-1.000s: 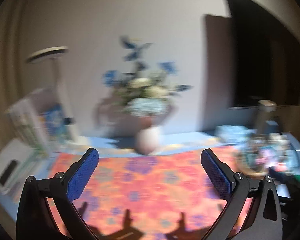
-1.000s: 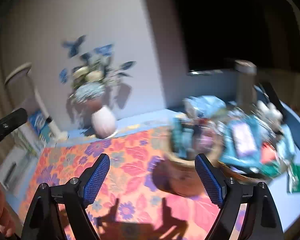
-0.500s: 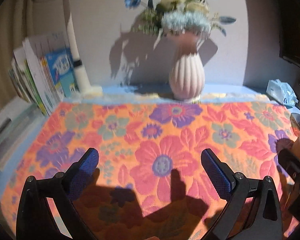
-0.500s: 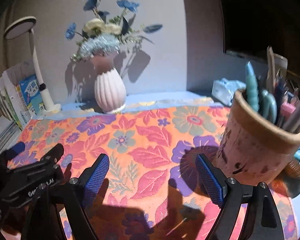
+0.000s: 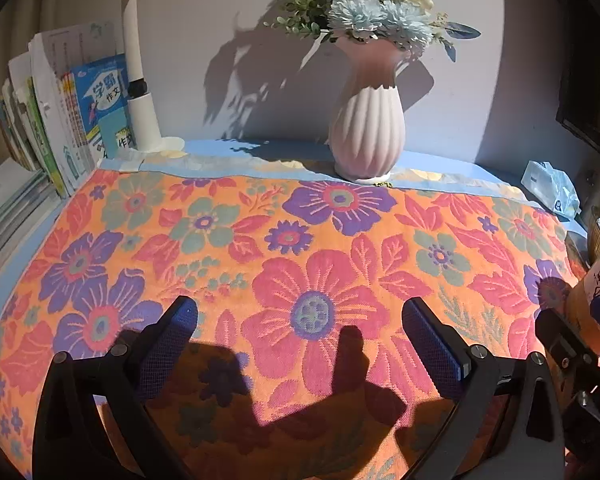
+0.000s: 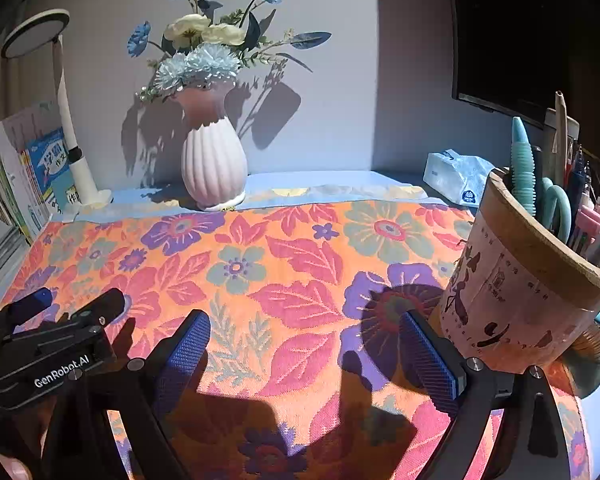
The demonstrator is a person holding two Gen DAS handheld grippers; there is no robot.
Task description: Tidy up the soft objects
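An orange towel (image 5: pixel 300 240) with red, purple and green flowers lies spread flat over the desk; it also fills the right wrist view (image 6: pixel 284 272). My left gripper (image 5: pixel 298 316) hovers low over the towel's near part, open, nothing between its blue pads. My right gripper (image 6: pixel 304 330) hangs over the towel's right side; its jaws are opening with nothing between them. Its right finger (image 6: pixel 428 360) sits close beside a pen cup (image 6: pixel 516 280). The left gripper's body (image 6: pixel 60 344) shows at lower left in the right wrist view.
A pink ribbed vase (image 5: pixel 366 132) with blue and white flowers stands at the towel's far edge by the wall. Books (image 5: pixel 72 112) and a white lamp stem (image 5: pixel 140 92) are at the far left. A tissue pack (image 6: pixel 458 176) lies far right. A dark monitor (image 6: pixel 520 40) hangs above.
Both grippers came down from facing the wall to low over the towel, then held still over the last half second. The right jaws stand slightly wider.
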